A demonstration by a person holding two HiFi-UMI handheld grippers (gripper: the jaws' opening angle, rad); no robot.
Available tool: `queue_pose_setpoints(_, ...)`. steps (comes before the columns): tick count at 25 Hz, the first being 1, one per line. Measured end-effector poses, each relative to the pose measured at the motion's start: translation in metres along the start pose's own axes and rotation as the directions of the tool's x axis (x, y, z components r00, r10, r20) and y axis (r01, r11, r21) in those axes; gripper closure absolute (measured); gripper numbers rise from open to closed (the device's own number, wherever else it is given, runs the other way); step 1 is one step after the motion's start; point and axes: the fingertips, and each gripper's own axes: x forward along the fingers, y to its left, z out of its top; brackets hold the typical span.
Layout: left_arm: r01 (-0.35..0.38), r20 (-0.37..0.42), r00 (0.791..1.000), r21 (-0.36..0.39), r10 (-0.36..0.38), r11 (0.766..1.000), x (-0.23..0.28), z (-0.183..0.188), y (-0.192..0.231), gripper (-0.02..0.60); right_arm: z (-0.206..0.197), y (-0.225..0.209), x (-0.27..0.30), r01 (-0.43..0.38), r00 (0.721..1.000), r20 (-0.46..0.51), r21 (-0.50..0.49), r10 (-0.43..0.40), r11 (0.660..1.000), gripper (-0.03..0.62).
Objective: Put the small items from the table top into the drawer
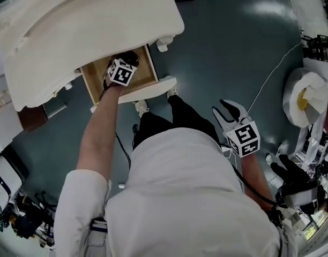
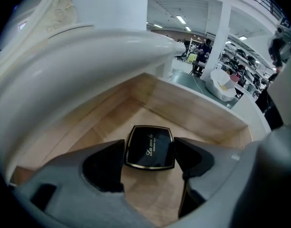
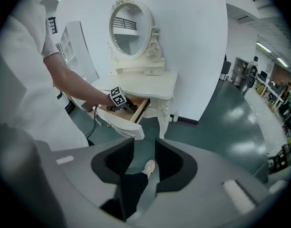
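Note:
A black compact point(image 2: 150, 146) with a gold rim sits low over the wooden floor of the open drawer point(image 2: 202, 113). My left gripper point(image 2: 149, 150) is inside the drawer and shut on the compact, one jaw against each of its sides. In the head view the left gripper point(image 1: 125, 64) reaches into the drawer point(image 1: 94, 84) under the white dressing table point(image 1: 73, 31). My right gripper point(image 1: 230, 111) hangs beside the person's right hip, away from the table. Its jaws point(image 3: 144, 151) stand slightly apart, open and holding nothing.
The dressing table's oval mirror point(image 3: 129, 25) stands against the white wall. The person's dark trouser leg and pale shoe point(image 3: 149, 165) lie below the right gripper. A thin cable point(image 1: 271, 76) crosses the green floor. White rolls point(image 1: 306, 98) and equipment crowd the right side.

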Motion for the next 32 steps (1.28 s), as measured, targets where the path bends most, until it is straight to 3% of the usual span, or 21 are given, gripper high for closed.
queue_pose_setpoints(13,-0.014,0.016,1.000,-0.006,0.014,1.000,0.006,0.000,0.001,0.241,0.018,-0.021,0.013,-0.040,0.999,-0.015,-0.042,0.039,0.998,0.453)
queue_pose_setpoints(25,0.060,0.055,0.997,0.002,-0.060,0.998,-0.038,-0.005,-0.007,0.222,0.042,0.012,0.041,-0.080,0.996,0.023,-0.083,0.082,0.993,0.456)
queue_pose_setpoints(32,0.102,0.153,0.983,-0.022,-0.098,0.995,-0.107,-0.008,-0.023,0.356,0.058,0.047,0.050,-0.110,0.991,0.058,-0.132,0.119,0.985,0.481)
